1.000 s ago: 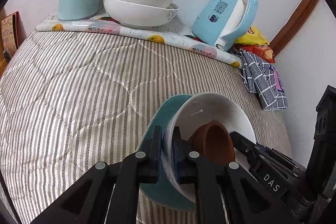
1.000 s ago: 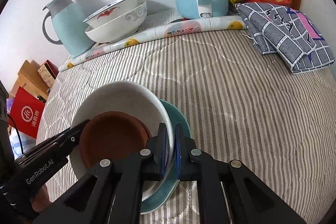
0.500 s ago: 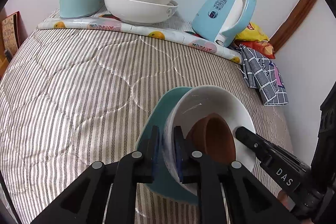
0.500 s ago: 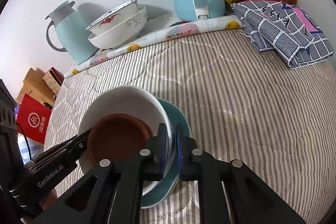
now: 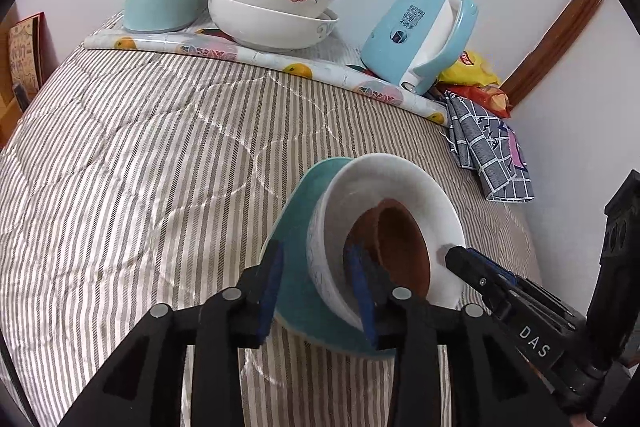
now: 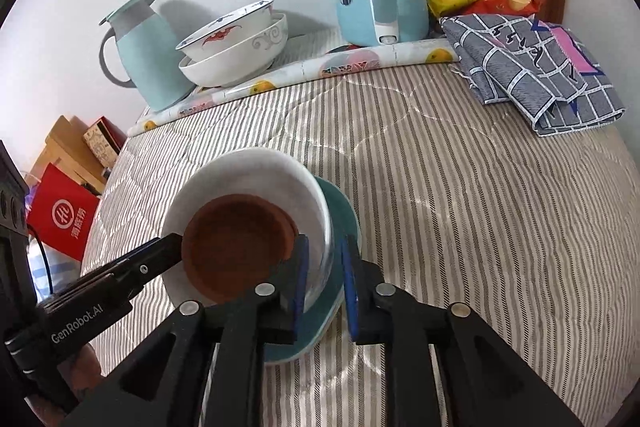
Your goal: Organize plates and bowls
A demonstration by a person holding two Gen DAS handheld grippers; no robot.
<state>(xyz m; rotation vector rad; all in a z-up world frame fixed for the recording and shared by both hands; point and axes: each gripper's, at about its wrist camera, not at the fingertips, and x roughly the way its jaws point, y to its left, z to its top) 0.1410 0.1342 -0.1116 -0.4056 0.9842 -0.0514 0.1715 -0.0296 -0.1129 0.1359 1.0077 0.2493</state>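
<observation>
Stack sits mid-bed on the striped quilt [image 5: 140,167]: brown dish [image 6: 240,247] inside the white bowl [image 6: 260,183], which sits on the teal plate [image 6: 344,215]. Left gripper [image 5: 316,283] at 9 o'clock of it, spread wide around the rims, gripping nothing. Right gripper [image 6: 323,283] at 3 o'clock, parted too, straddling the bowl wall. 2 nested bowls [image 5: 272,11] toward 12.

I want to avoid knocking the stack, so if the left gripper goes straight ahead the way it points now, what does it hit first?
Probably the white bowl: its near wall sits between the open fingers of the left gripper, above the teal plate. Depth is hard to judge.
</observation>
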